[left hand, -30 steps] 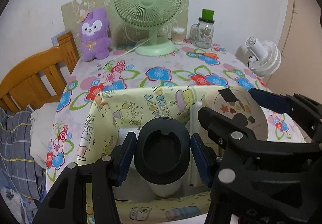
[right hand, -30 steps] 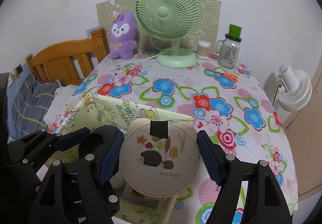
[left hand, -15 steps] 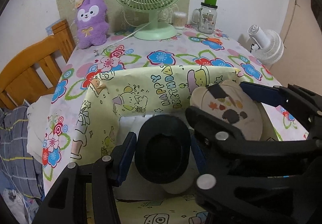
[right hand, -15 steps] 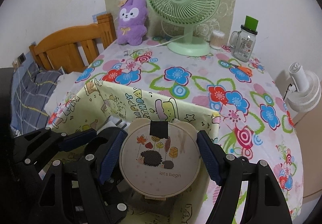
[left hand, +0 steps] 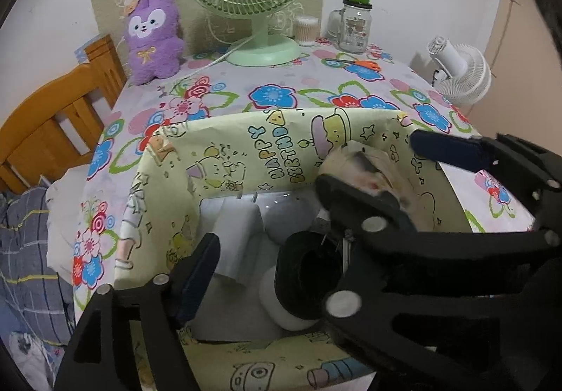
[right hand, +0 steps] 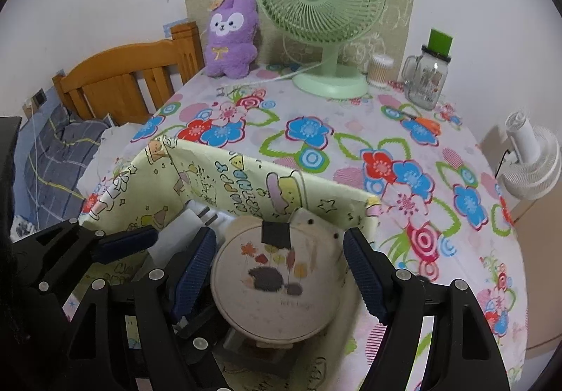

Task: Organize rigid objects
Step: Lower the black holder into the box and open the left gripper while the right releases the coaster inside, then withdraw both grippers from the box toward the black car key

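Note:
A yellow cartoon-print box [left hand: 246, 141] stands open on the flowered table; its wall also shows in the right wrist view [right hand: 246, 180]. My left gripper [left hand: 267, 271] is open above the box. A white cup with a black rim [left hand: 302, 285] lies free inside the box, beside a white charger block [left hand: 239, 236]. My right gripper [right hand: 277, 275] is open around a round cream case with a hedgehog picture [right hand: 277, 282], which hangs loose between the pads over the box's right end. That case shows blurred in the left wrist view [left hand: 365, 173].
A green desk fan [right hand: 321, 4], a purple plush toy [right hand: 232, 36], a cotton-swab jar [right hand: 381, 69], a glass mug with a green lid [right hand: 426, 78] and orange scissors [right hand: 423, 120] stand at the back. A white fan [right hand: 530, 159] sits right; a wooden bed frame [right hand: 123, 82] left.
Both grippers moved down over the box and opened. The cup has left the left pads and lies in the box. The hedgehog case has come loose between the right pads.

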The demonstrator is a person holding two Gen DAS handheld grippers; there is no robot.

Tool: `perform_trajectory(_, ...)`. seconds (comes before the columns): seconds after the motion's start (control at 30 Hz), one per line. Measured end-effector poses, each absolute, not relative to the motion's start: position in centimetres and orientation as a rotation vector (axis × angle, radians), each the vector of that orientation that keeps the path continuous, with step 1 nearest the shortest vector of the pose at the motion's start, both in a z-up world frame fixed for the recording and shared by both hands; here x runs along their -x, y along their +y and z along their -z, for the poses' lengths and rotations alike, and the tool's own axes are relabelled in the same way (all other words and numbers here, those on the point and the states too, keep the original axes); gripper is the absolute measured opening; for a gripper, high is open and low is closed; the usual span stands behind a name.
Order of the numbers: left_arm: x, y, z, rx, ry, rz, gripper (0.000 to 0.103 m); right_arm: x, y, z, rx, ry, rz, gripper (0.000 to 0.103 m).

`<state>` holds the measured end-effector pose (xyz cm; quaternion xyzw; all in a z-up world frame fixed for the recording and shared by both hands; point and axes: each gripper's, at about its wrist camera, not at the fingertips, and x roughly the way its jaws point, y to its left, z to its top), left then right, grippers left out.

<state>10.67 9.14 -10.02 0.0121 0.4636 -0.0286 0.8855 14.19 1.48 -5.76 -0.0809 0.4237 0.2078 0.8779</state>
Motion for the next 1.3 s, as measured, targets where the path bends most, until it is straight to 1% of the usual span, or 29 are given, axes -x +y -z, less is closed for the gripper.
perform_trajectory(0.13, -10.3, 9.3, 9.4, 0.008, 0.949, 0.031, 0.085, -13.5, 1.0, 4.9, 0.189, 0.848, -0.433, 0.084)
perform_trajectory(0.3, -9.6, 8.9, 8.5, 0.020, 0.920, 0.011, 0.091, -12.9, -0.2, 4.1, 0.179, 0.822, -0.426, 0.088)
perform_trajectory(0.4, -9.1, 8.3, 7.9, 0.012, 0.901, 0.004, 0.093, -12.6, -1.1, 3.8, 0.167, 0.815, -0.419, 0.088)
perform_trajectory(0.9, -7.4, 4.6, 5.0, -0.072, 0.849, -0.007, 0.093, -11.1, -5.8, 1.9, 0.113, 0.777, -0.396, 0.089)
perform_trajectory(1.07, -6.7, 3.0, 4.1, -0.103, 0.804, -0.004, 0.098, -10.8, -7.3, 1.1, 0.095, 0.766, -0.387, 0.089)
perform_trajectory(1.3, -6.4, 0.6, 3.4, -0.155, 0.771, 0.032, 0.098, -10.3, -9.0, 0.3, 0.094, 0.752, -0.359, 0.089)
